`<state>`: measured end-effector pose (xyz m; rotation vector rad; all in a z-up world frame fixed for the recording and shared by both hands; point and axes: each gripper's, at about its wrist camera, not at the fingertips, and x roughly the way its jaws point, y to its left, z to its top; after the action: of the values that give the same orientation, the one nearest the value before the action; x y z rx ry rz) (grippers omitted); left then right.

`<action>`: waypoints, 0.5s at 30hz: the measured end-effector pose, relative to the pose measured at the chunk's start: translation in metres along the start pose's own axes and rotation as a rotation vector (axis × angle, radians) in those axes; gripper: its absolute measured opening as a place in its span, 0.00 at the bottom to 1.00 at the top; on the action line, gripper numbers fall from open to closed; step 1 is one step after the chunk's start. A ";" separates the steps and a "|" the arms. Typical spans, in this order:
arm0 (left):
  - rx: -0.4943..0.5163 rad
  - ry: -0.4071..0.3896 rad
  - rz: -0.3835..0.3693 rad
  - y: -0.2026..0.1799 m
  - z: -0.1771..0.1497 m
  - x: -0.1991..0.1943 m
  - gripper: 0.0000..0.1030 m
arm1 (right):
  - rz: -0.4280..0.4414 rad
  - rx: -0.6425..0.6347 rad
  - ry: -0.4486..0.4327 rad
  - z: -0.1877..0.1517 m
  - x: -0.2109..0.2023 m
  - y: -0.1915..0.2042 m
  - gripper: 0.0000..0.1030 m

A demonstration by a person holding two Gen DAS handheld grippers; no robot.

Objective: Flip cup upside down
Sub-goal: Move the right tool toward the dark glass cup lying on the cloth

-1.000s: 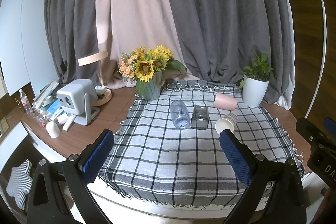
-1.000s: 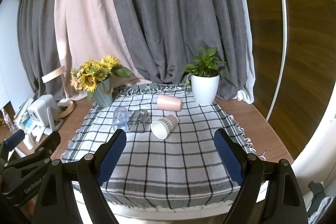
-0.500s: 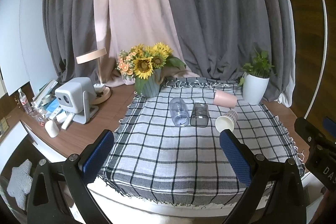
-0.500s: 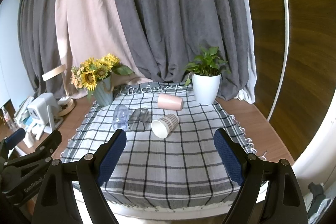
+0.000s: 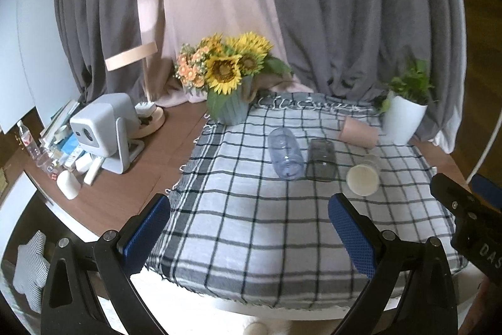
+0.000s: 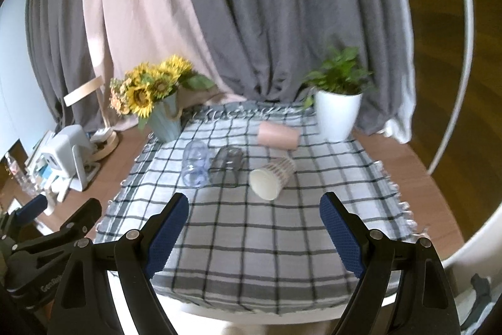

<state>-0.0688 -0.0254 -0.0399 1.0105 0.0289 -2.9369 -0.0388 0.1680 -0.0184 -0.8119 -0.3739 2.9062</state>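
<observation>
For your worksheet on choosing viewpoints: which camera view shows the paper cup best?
The right wrist view. There the paper cup lies near the middle, showing both its open mouth and its patterned side. In the left wrist view it sits off to the right, mostly mouth-on, its side blurred.

I am working in a domestic room, likely a living area. Floor-length grey and pink curtains (image 5: pixel 251 5) hang behind a wooden table (image 5: pixel 131 187) under a checked grey-and-white cloth (image 5: pixel 266 225). A ribbed vase of sunflowers (image 5: pixel 226 77), a white-potted green plant (image 6: pixel 339 102) and a small white projector (image 5: pixel 103 131) confirm it.
</observation>
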 end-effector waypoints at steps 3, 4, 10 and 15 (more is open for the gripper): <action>0.004 0.029 -0.008 0.010 0.013 0.028 1.00 | -0.004 0.004 0.055 0.014 0.032 0.011 0.83; -0.013 0.032 -0.041 0.010 0.016 0.034 1.00 | -0.001 0.006 0.079 0.019 0.044 0.015 0.83; -0.006 0.117 -0.054 0.023 0.043 0.100 1.00 | 0.011 -0.009 0.168 0.047 0.111 0.040 0.83; 0.008 0.142 -0.028 0.028 0.058 0.146 0.99 | 0.009 -0.011 0.246 0.065 0.169 0.054 0.83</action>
<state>-0.2187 -0.0587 -0.0839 1.2271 0.0350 -2.8861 -0.2186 0.1302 -0.0622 -1.1588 -0.3620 2.7683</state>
